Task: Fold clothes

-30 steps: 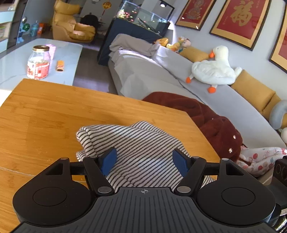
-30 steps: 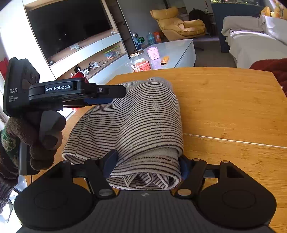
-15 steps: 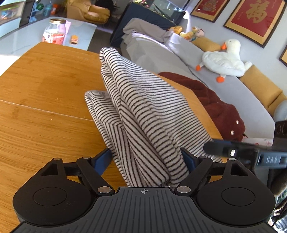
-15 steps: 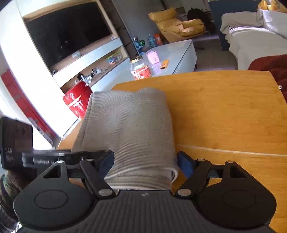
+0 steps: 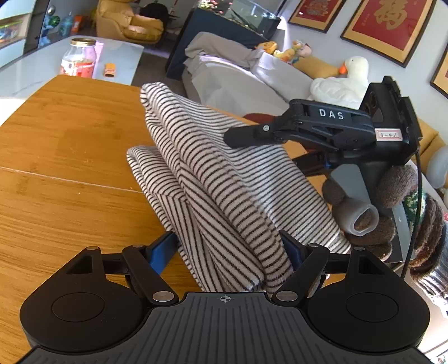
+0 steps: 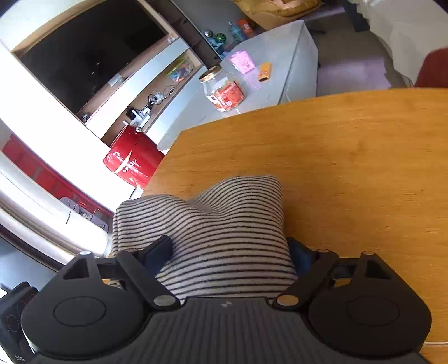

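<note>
You are squeezing the striped top (image 5: 224, 179) in both grippers | left gripper (image 5: 228, 252) | right gripper (image 6: 229, 252) | lifting it to fold it on the table (image 5: 70, 145).

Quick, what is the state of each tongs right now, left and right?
Left tongs: closed on the striped garment, lifted above the wooden table.
Right tongs: closed on the same striped garment.

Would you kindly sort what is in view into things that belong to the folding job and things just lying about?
Job: striped garment, left gripper, right gripper, wooden table.

Lying about: glass jar, plush duck, red container, yellow armchair.
</note>
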`<state>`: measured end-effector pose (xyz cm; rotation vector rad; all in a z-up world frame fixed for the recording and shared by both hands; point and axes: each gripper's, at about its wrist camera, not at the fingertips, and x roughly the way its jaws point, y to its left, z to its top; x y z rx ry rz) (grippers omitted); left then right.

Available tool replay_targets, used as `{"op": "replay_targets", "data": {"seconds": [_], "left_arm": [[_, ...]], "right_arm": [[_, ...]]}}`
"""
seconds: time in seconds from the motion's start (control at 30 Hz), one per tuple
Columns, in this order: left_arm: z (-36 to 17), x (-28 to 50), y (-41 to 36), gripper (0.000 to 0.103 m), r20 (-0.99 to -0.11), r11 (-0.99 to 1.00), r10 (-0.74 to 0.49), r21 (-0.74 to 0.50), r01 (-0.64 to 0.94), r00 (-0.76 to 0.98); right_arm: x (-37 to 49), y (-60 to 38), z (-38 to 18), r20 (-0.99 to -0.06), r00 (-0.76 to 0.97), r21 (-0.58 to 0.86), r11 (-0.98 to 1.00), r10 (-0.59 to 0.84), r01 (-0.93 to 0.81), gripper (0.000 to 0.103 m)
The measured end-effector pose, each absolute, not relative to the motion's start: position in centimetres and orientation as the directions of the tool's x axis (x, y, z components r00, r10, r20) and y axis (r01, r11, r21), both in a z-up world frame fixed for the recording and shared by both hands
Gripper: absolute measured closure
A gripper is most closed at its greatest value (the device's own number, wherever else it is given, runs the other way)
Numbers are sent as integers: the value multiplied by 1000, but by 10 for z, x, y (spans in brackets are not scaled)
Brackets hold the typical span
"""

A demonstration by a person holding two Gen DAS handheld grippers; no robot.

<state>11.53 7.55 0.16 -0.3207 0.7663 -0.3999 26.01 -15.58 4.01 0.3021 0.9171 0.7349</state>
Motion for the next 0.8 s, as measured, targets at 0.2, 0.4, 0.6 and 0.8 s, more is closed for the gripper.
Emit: {"op": "replay_targets", "data": {"seconds": [0.2, 0.4, 0.6, 0.8], "left_arm": [[1, 112, 72, 20, -603, 887, -451, -384, 255, 658], [4, 111, 75, 20, -604, 883, -454, -401, 241, 655], [50, 101, 87, 23, -519, 902, -411, -352, 251, 749], [85, 136, 83, 23, -436, 901, -416, -317, 296, 798]], "right_arm": [[245, -148, 55, -615, 499, 352, 779, 610, -519, 49], [249, -157, 38, -618, 523, 360, 803, 586, -475, 35], [233, -150, 45, -608, 589, 247, 833, 532, -496, 33], [213, -148, 52, -581, 659, 148, 858, 478, -492, 25]]}}
